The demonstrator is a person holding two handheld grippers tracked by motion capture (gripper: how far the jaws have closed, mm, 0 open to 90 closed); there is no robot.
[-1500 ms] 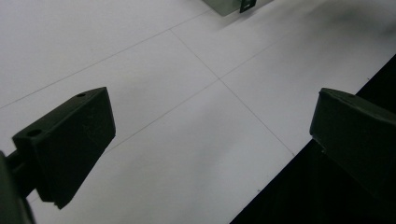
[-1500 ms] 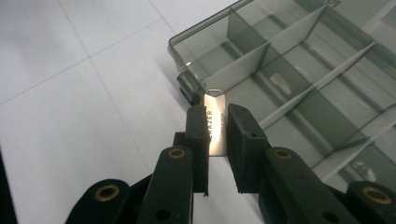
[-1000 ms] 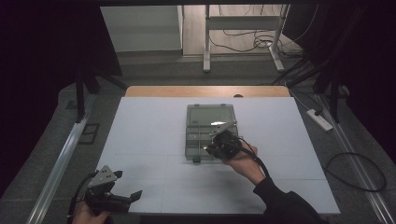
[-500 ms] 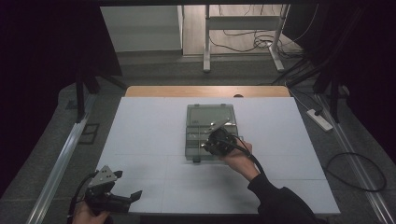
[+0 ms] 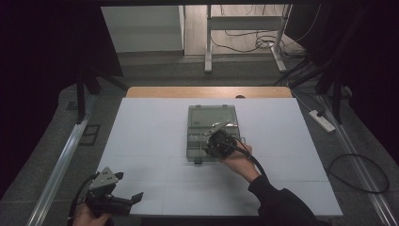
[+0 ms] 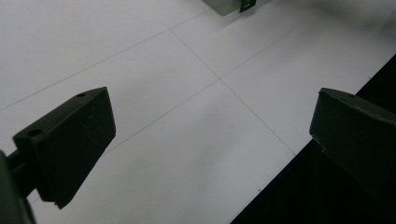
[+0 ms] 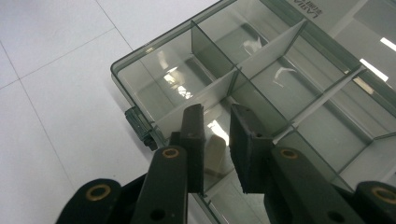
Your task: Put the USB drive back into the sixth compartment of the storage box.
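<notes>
A clear grey compartment box (image 5: pixel 211 117) lies on the white table, its lid swung open toward the far side. My right gripper (image 5: pixel 215 142) hangs over its near right compartments, pointing down. In the right gripper view the jaws (image 7: pixel 215 112) stand a narrow gap apart and have just been opening. A small pale piece (image 7: pixel 215 151) shows in that gap, low in a compartment, with the pads not pressing on it. My left gripper (image 5: pixel 128 185) is at the table's front left corner. Its jaws (image 6: pixel 215 100) are spread wide with nothing between them.
The box's dividers (image 7: pixel 210 91) form several compartments, and a dark latch (image 7: pixel 140 126) sits on its near wall. The table's front edge (image 6: pixel 280 177) runs just under my left gripper. A wooden strip (image 5: pixel 207 92) borders the far side.
My right gripper has shifted slightly to the left over the box. The left gripper has stayed where it was.
</notes>
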